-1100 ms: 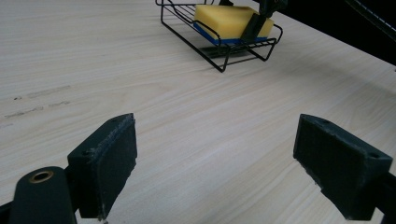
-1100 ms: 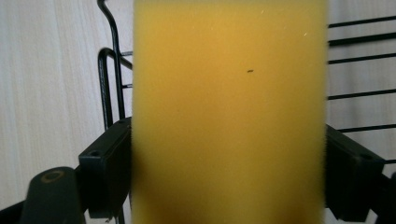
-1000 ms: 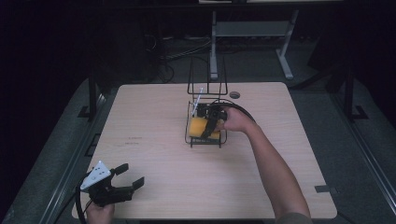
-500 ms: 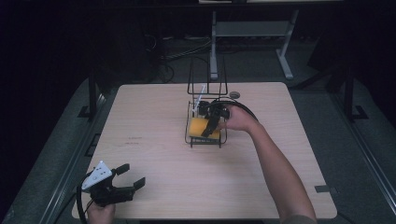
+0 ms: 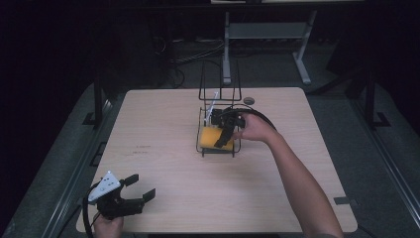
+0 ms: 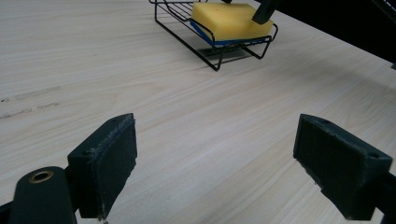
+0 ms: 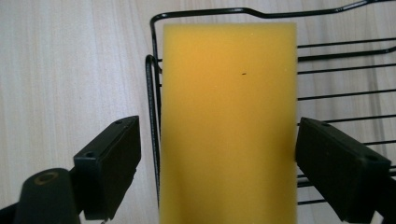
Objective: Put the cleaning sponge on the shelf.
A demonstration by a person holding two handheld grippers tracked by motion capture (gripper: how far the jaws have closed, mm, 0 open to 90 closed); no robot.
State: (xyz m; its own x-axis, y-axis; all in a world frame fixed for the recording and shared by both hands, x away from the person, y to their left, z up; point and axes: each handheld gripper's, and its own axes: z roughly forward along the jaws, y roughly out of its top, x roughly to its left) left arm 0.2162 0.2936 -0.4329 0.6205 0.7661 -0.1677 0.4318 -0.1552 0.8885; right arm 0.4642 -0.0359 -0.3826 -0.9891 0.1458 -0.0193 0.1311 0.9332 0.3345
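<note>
My right gripper (image 5: 224, 139) is over the black wire rack (image 5: 204, 148) near the middle of the wooden table (image 5: 163, 129), and the yellow sponge (image 5: 209, 137) lies flat in the rack's tray. Looking along my right jaws, the sponge (image 7: 229, 121) sits square between them: the right pad looks to be at its edge, the left pad stands off with a rack wire (image 7: 152, 116) in the gap. So these jaws are spread wide, one on each side of the sponge, not clamped on it. From my left gripper view I can see the sponge (image 6: 229, 21) across the table with a blue layer under the yellow, resting in the wire tray (image 6: 210, 49), one black jaw tip of my right gripper just above its top face. The rack's tall wire loops (image 5: 220, 79) rise behind the tray, with a thin white stick (image 5: 212, 103) leaning there. My left gripper (image 5: 133, 191) rests low at the near left corner of the table, well apart from the rack, jaws spread wide with only bare wood between the pads (image 6: 105, 161).
</note>
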